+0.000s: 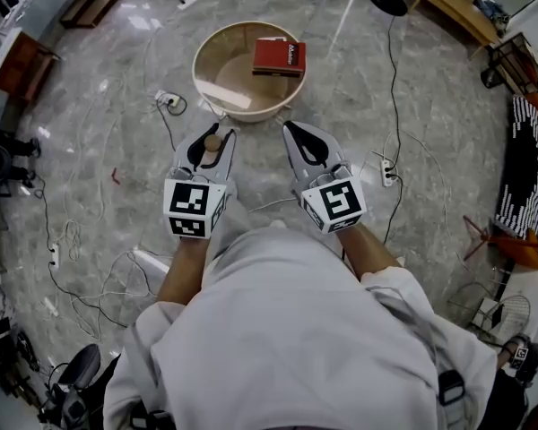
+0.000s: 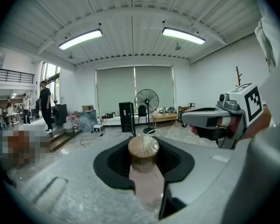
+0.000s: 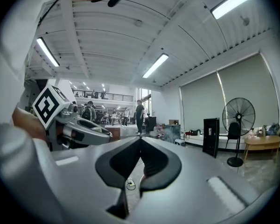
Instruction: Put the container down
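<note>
- The container [image 1: 213,141] is a small jar with a round, brownish, cork-like lid. In the left gripper view a pale, translucent body shows below the lid.
- It sits left of centre in the head view, just below the basin in the frame. It is held off the floor between the jaws of the left gripper [image 1: 215,134].
- The left gripper's jaws stand partly apart and are clamped on the container, one at each side of it.
- The right gripper [image 1: 290,128] is just right of centre in the head view. Its jaw tips meet with nothing between them.
- The floor [image 1: 117,124] is glossy grey marble-patterned stone. Thin cables run loosely across it.
- One power strip [image 1: 168,99] lies left of the basin, and another power strip [image 1: 387,172] lies at centre right.
- The round beige basin [image 1: 195,70] stands on the floor at the top centre of the head view. A red book [image 1: 279,56] rests on its upper right side.
- The room is a large hall with a ribbed white ceiling and long strip lights [image 2: 80,38].
- Pale roller blinds [image 2: 133,90] cover the far wall in the centre of the left gripper view. A standing fan [image 2: 146,101] and a low wooden table [image 2: 164,118] are in front of them.
- A person in dark clothes [image 2: 45,104] stands at the left of that view.
</note>
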The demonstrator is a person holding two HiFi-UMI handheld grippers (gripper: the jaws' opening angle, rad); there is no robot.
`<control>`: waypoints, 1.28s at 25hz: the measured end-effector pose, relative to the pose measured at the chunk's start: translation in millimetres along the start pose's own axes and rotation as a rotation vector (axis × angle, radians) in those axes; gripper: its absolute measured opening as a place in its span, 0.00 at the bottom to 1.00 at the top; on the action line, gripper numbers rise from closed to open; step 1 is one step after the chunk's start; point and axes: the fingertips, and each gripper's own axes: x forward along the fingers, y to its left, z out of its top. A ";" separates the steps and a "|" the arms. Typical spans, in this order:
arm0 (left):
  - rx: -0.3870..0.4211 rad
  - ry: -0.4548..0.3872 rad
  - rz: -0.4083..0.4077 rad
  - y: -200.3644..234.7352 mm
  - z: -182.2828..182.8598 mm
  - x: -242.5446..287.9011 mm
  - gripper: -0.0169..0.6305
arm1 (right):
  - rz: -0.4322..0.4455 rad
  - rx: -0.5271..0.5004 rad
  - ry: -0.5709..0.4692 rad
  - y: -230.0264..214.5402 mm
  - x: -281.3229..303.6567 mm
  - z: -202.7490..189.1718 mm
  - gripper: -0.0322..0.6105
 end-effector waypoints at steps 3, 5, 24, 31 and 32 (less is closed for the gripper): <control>-0.005 0.006 -0.010 10.1 -0.6 11.0 0.21 | -0.006 0.006 0.008 -5.1 11.9 -2.4 0.05; -0.007 0.005 -0.018 18.8 -0.6 20.2 0.21 | -0.014 0.006 0.014 -9.8 22.0 -5.3 0.05; -0.007 0.006 -0.105 151.8 13.4 135.4 0.21 | -0.093 0.011 0.048 -62.6 179.5 -8.9 0.05; 0.001 0.013 -0.152 204.8 18.7 182.8 0.21 | -0.151 0.013 0.065 -88.4 243.2 -9.8 0.05; 0.001 0.015 -0.160 212.4 19.1 188.3 0.21 | -0.159 0.014 0.068 -90.6 252.5 -9.6 0.05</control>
